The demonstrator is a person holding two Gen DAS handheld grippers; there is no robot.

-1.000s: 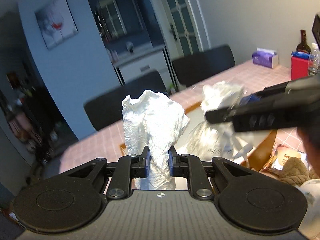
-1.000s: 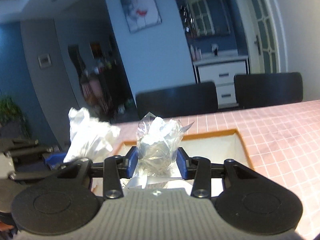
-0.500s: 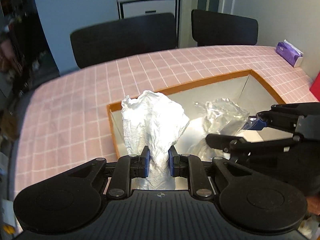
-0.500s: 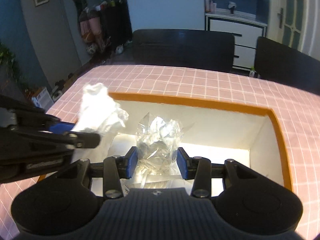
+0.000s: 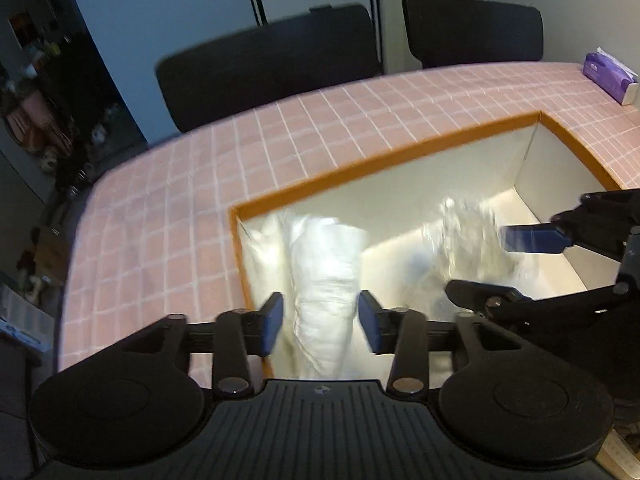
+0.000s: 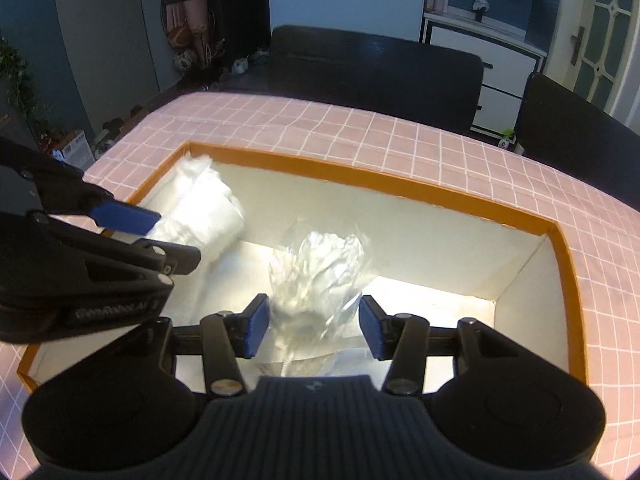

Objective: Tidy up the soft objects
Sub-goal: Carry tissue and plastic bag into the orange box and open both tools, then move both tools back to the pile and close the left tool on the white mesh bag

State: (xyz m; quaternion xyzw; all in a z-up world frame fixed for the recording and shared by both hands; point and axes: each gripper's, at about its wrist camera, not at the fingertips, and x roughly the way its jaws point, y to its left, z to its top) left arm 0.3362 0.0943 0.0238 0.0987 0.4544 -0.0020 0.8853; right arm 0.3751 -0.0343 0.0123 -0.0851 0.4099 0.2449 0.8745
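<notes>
White paper wad sits inside the orange-rimmed box, at its left end, between my left tool pads, just opened, untouching. Right tool likewise just released the clear bag mid-box.

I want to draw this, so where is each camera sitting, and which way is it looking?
Left wrist: sits on the left gripper, looking down along its open fingers at the white cloth bundle in the orange-rimmed box; the right gripper shows at the right.
Right wrist: sits on the right gripper, looking down at the clear plastic bag; the left gripper shows at the left.
Shared: the box, both soft things, the pink checked tablecloth, black chairs.
</notes>
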